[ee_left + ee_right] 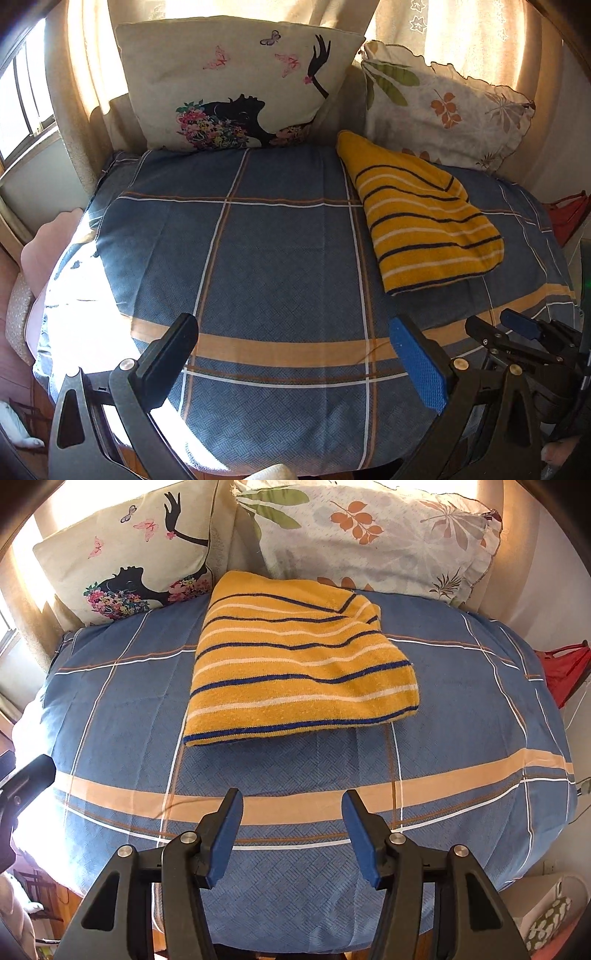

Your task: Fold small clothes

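Observation:
A yellow garment with dark blue and white stripes lies folded into a compact block on the blue checked bedspread, at the right in the left wrist view and centred ahead in the right wrist view. My left gripper is open and empty, hovering over the near middle of the bed, well short of the garment. My right gripper is open and empty, above the bed's near edge, in front of the garment. It also shows in the left wrist view at the lower right.
A cream pillow with a black silhouette print and a leaf-print pillow stand against the back. Curtains hang behind. A red object sits off the bed's right side. A window is at the left.

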`<state>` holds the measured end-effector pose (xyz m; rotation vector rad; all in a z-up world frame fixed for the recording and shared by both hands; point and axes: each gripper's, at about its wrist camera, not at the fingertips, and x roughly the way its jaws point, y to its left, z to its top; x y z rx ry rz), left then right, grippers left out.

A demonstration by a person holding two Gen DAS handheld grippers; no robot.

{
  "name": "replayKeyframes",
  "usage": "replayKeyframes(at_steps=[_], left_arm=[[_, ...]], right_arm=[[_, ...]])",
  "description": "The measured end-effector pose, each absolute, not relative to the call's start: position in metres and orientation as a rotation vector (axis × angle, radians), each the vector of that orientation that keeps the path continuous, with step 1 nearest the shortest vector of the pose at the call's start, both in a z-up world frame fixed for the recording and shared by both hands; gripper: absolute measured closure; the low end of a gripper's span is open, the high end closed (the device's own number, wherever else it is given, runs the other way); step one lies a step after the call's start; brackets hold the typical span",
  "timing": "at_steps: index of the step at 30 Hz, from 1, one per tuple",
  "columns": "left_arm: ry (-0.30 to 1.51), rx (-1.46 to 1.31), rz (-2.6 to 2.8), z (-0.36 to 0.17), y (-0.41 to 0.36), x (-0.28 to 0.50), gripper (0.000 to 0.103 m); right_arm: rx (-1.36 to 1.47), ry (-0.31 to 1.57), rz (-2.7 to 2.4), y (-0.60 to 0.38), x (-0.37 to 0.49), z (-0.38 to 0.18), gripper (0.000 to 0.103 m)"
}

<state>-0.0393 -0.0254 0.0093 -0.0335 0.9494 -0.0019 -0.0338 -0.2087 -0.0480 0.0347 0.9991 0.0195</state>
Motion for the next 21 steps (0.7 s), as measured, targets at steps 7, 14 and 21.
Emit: replayKeyframes(at_steps=[7,14,21], left_arm=[[0.977,-0.023,-0.01,0.004,-0.036,-0.038,0.0],[0.973,-0.022,0.04,0.008,-0.055,-0.037,0.0],[0.998,-0.039,0.077,0.006,-0.083,-0.038,0.0]], right_arm=[[0.05,1.016,0.016,-0.218,-0.038,-0.056,0.042],[0.021,0.996,0.067,-0.229,-0.028,-0.052,0.042],[0.004,0.991,0.11,-0.254,-0.02,-0.049,0.04]])
